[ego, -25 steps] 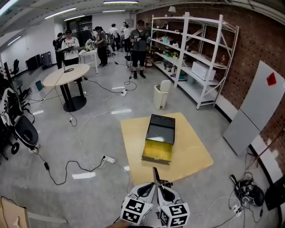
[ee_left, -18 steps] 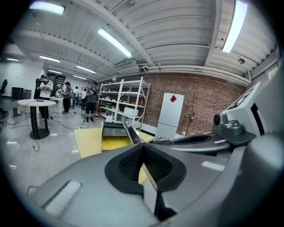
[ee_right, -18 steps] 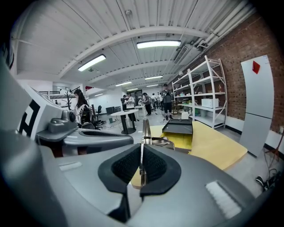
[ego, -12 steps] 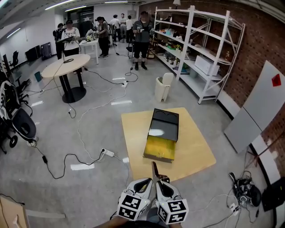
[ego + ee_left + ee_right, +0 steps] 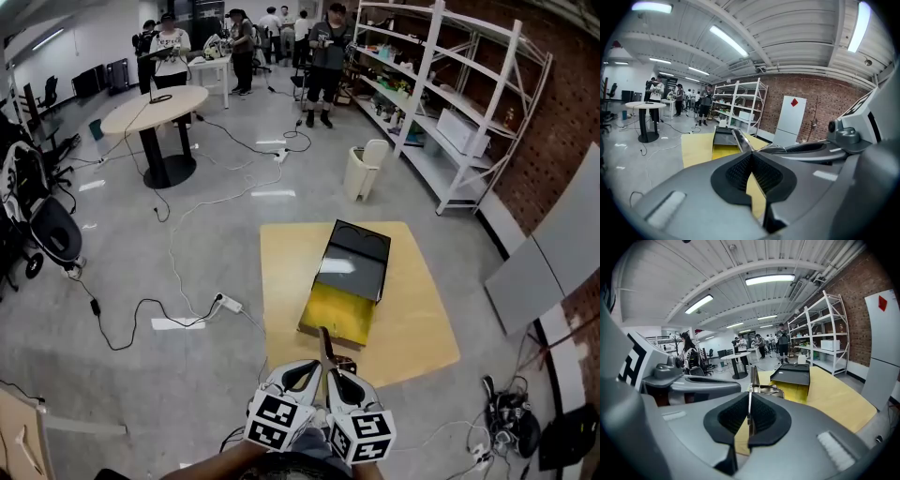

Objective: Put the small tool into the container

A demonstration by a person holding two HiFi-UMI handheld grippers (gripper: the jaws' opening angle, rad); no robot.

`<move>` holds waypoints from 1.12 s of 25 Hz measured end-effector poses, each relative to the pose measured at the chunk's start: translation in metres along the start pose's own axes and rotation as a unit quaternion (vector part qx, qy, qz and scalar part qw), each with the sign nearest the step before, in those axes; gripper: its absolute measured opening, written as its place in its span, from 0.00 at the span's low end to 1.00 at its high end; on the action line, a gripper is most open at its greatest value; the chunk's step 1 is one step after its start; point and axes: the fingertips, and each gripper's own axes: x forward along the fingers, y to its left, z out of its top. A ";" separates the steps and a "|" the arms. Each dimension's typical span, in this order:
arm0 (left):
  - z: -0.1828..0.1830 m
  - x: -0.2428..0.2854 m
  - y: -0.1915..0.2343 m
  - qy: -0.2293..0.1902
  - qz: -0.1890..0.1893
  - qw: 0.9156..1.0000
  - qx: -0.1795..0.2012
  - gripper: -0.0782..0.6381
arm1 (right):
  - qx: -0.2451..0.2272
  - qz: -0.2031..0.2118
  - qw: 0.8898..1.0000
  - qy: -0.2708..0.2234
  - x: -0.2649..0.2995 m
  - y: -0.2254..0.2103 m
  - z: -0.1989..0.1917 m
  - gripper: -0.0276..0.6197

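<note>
A black container [image 5: 354, 265] with a yellow pulled-out tray [image 5: 337, 319] lies on a yellow board [image 5: 422, 319] on the floor. My two grippers are side by side at the bottom of the head view, just short of the board's near edge. The right gripper [image 5: 343, 377] is shut on a thin metal tool [image 5: 326, 345] that points toward the tray. In the right gripper view the tool's blade [image 5: 753, 378] stands between the pads, with the container [image 5: 792, 376] beyond. The left gripper [image 5: 304, 373] is shut with nothing in it [image 5: 750, 157]; its view shows the tool [image 5: 740, 139] and container [image 5: 723, 138] ahead.
Cables [image 5: 178, 300] and a power strip [image 5: 228, 304] lie on the floor left of the board. A white bin [image 5: 366, 171] and metal shelves [image 5: 450, 103] stand behind it, with grey panels [image 5: 544, 253] at the right. A round table [image 5: 155, 108] and several people are far back.
The head view has swung, so the board and container now sit closer to the grippers. Both grippers stay together, and the right one keeps its hold on the tool.
</note>
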 end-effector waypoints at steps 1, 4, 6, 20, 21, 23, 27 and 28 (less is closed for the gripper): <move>0.003 0.014 -0.001 0.000 0.003 1.000 -0.002 0.13 | -0.003 0.004 1.000 0.003 0.004 -0.014 0.002 0.06; 0.012 0.058 -0.011 -0.002 0.017 1.000 -0.008 0.13 | -0.013 0.019 1.000 0.015 0.014 -0.059 0.009 0.06; 0.020 0.088 -0.010 0.000 0.027 1.000 -0.013 0.13 | -0.020 0.030 0.999 0.024 0.026 -0.086 0.017 0.06; 0.058 0.214 0.045 0.010 0.098 0.995 -0.027 0.13 | -0.084 0.108 0.984 0.117 0.137 -0.205 0.059 0.06; 0.060 0.217 0.050 0.009 0.104 0.994 -0.027 0.13 | -0.087 0.114 0.982 0.123 0.144 -0.209 0.060 0.06; 0.063 0.221 0.057 0.008 0.116 0.993 -0.029 0.13 | -0.091 0.124 0.979 0.135 0.156 -0.214 0.062 0.06; 0.058 0.222 0.064 0.011 0.134 0.990 -0.034 0.13 | -0.098 0.138 0.973 0.154 0.173 -0.219 0.053 0.06; 0.054 0.222 0.066 0.012 0.136 0.990 -0.035 0.13 | -0.096 0.140 0.973 0.159 0.177 -0.221 0.049 0.06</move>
